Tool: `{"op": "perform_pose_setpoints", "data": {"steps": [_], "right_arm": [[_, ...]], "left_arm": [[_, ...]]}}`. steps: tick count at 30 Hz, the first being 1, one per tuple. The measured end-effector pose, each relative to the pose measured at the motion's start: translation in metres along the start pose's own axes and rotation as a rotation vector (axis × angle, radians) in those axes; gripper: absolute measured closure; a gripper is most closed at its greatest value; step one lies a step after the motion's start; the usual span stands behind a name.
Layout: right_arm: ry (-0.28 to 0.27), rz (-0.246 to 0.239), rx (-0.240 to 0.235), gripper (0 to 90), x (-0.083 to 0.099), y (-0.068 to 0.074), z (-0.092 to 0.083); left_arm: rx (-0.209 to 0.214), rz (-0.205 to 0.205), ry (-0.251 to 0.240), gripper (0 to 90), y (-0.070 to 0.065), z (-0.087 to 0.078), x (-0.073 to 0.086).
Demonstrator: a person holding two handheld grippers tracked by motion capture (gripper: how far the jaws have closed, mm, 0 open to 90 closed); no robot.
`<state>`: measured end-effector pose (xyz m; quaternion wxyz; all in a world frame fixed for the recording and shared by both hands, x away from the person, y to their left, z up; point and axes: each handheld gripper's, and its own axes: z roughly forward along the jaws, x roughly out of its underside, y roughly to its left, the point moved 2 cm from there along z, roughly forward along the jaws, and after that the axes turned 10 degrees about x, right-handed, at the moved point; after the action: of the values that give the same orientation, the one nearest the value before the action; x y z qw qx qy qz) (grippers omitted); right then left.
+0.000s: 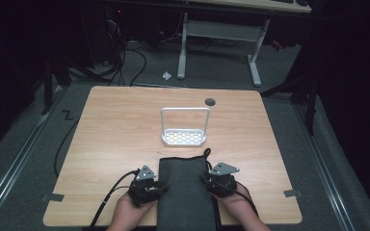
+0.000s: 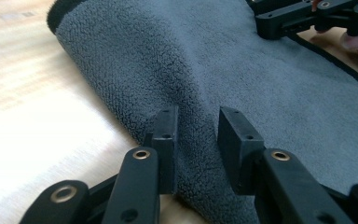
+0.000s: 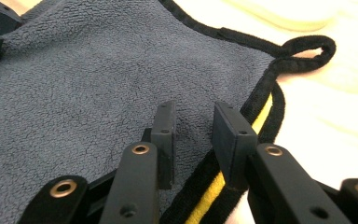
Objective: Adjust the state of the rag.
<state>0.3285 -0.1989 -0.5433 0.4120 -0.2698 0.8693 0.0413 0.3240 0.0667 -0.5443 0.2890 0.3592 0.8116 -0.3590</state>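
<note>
- Grey fleece towel (image 1: pixel 184 192) lies folded at the tabletop's (image 1: pixel 115 139) near edge, between the left gripper (image 1: pixel 160 185) and right gripper (image 1: pixel 205 182).
- A white rack (image 1: pixel 184 126) stands mid-tabletop, its slotted tray holding nothing.
- The left gripper view shows the towel's rounded fold (image 2: pixel 191 140) between released jaws; whether the pads touch it, I cannot tell.
- The right gripper view shows black edging, a yellow underside (image 3: pixel 214 191) and a hanging loop (image 3: pixel 307 51); its jaws straddle the towel's edge, parted.

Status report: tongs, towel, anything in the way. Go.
Left tongs and right tongs parted, each astride an edge of the grey towel, pads not pressing. Towel folded flat at the near table edge. White rack beyond, apart.
</note>
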Motion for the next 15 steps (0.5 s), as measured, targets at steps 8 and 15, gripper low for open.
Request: {"op": "perform_pose_setpoints", "data": {"steps": [8, 15], "right_arm": [[-0.004, -0.007, -0.024, 68.3, 0.003, 0.0, -0.004], [-0.007, -0.001, -0.04, 67.8, 0.003, -0.001, -0.002]], "left_arm": [[-0.033, -0.063, -0.059, 56.7, 0.012, -0.007, -0.008], [-0.092, -0.142, -0.138, 41.4, 0.041, 0.001, -0.033]]}}
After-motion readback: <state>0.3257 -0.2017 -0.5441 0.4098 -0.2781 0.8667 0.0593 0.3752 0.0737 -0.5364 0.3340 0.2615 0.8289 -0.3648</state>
